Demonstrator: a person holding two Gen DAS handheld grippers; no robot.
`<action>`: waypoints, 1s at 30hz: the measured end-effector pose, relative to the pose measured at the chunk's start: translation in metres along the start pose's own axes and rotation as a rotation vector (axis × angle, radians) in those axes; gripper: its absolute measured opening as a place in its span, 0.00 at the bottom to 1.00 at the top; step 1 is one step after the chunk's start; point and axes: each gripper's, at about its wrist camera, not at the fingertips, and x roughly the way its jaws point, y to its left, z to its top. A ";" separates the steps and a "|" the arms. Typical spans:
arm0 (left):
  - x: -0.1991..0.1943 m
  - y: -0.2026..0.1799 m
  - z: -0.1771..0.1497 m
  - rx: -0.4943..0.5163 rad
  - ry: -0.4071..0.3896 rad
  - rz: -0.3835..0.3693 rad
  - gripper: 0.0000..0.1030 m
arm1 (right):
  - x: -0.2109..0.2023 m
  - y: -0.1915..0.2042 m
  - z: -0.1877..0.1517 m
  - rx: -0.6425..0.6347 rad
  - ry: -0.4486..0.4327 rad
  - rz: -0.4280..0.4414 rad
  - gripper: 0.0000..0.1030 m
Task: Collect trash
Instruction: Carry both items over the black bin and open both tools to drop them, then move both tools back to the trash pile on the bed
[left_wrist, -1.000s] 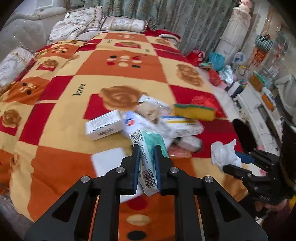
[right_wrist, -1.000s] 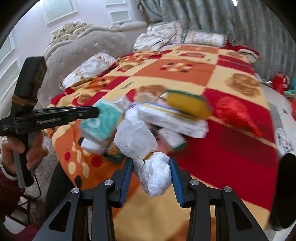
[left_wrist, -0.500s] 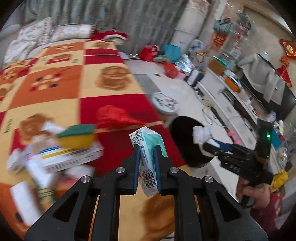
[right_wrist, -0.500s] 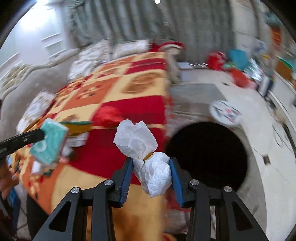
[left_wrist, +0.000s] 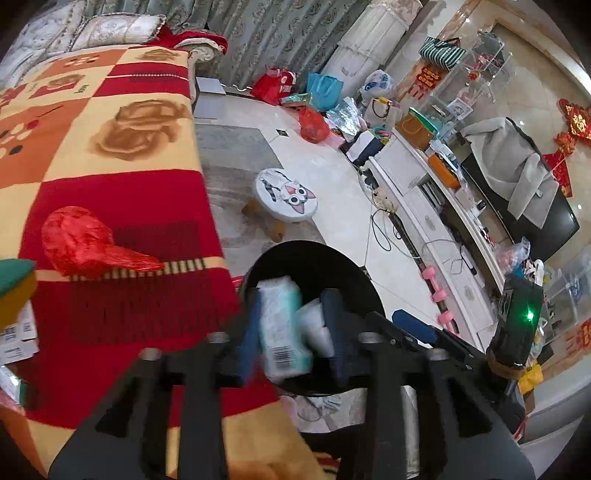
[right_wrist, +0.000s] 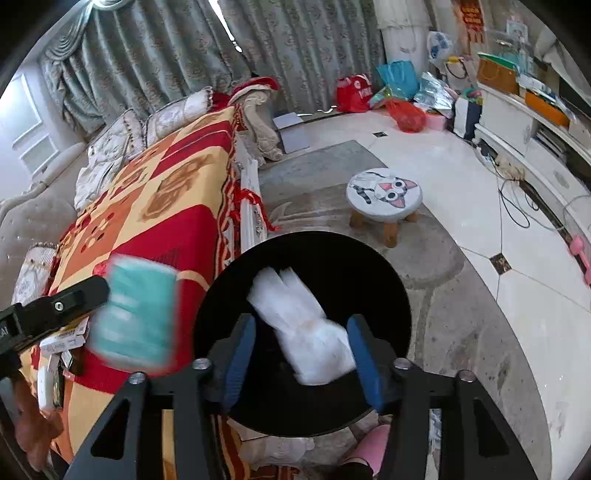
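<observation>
Our left gripper (left_wrist: 291, 332) hangs over the near edge of the black trash bin (left_wrist: 314, 258), which stands on the floor just beside the bed. Its jaws are opening, and the teal tissue packet (left_wrist: 282, 328) sits between them, blurred and tilted. It lies close against the left blue pad while a clear gap shows on the right side, so we read the packet as let go rather than gripped. From the right wrist view the same packet (right_wrist: 136, 317) appears beside the bin's left rim, over the edge of the blanket (right_wrist: 177, 206).

Our right gripper (right_wrist: 301, 349) points down into the mouth of the bin (right_wrist: 369, 266). Its jaws are opening too. The crumpled white tissue (right_wrist: 306, 325) lies between the blue pads, blurred, its lower end close to the right pad and a wide gap between it and the left pad. We cannot tell whether it touches the right pad, but nothing presses on it from both sides.

On the blanket we see a crumpled red plastic bag (left_wrist: 85, 243) well to the left of the bin, with a green and yellow sponge (left_wrist: 14, 284) and white boxes (left_wrist: 16, 336) at the left edge. A cat-face stool (right_wrist: 384, 195) stands on the floor beyond the bin.
</observation>
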 end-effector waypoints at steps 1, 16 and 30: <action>0.000 0.000 -0.001 -0.004 0.000 -0.002 0.51 | -0.001 0.000 0.000 0.002 -0.006 0.004 0.63; -0.049 0.025 -0.029 0.099 -0.077 0.289 0.52 | -0.009 0.046 -0.021 -0.104 -0.015 0.021 0.65; -0.122 0.087 -0.057 0.028 -0.145 0.444 0.52 | -0.017 0.134 -0.037 -0.235 -0.016 0.116 0.72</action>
